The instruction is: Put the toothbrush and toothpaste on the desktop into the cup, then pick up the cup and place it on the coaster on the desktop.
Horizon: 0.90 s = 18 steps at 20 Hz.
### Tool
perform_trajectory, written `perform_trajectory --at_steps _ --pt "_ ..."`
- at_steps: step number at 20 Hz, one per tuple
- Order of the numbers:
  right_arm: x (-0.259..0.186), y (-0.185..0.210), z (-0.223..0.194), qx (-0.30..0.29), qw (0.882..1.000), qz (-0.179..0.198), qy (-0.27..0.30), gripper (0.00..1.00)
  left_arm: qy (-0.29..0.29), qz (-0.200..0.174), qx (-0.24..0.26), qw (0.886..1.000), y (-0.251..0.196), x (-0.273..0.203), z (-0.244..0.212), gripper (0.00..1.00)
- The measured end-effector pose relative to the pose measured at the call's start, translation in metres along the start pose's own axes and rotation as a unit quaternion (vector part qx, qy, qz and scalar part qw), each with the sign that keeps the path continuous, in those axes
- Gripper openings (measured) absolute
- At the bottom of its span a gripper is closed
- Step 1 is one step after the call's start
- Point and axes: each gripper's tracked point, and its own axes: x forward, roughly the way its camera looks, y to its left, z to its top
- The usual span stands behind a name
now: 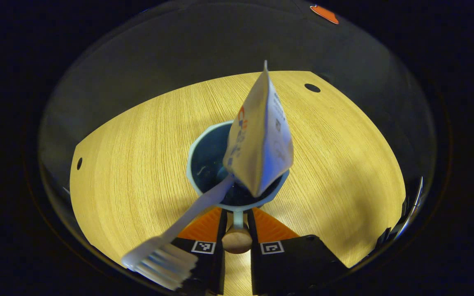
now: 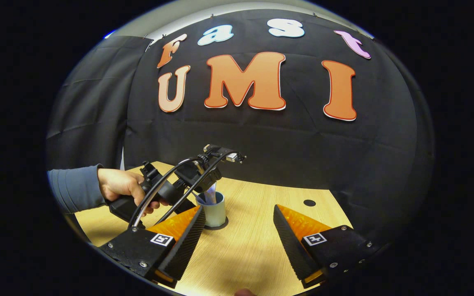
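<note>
A pale blue cup (image 1: 204, 160) with a dark inside stands on the wooden table (image 1: 138, 144). A white toothpaste tube (image 1: 261, 139) stands upright in it. The white toothbrush (image 1: 187, 218) leans out of it, bristles toward the camera. My left gripper (image 1: 237, 230) is shut on the cup's handle, whose wooden knob (image 1: 237, 241) sits between the orange fingers. In the right gripper view the cup (image 2: 215, 211) rests on a dark round coaster (image 2: 223, 225), with a hand (image 2: 124, 185) holding the left gripper at it. My right gripper (image 2: 237, 234) is open, a little in front of the cup, holding nothing.
The table has small dark holes (image 1: 312, 87) (image 1: 79, 163) near its far edges, one also in the right gripper view (image 2: 309, 202). Black cloth walls close the booth behind the table. A blue sleeve (image 2: 76, 189) reaches in from the left.
</note>
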Motion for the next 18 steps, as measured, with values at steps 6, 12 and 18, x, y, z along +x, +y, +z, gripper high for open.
perform_trajectory --at_steps 6,12,18 --pt "0.010 -0.002 0.012 0.028 0.999 -0.015 -0.006 0.99 -0.060 0.013 0.016 0.998 0.016 -0.006 0.011 0.70" --pt "0.025 -0.022 0.044 0.037 0.991 -0.114 -0.066 0.99 -0.161 0.027 -0.011 0.986 0.039 -0.016 0.031 1.00" --pt "0.033 0.004 0.061 0.032 0.990 -0.108 -0.089 0.99 -0.260 0.027 -0.033 0.965 0.046 -0.048 0.043 1.00"
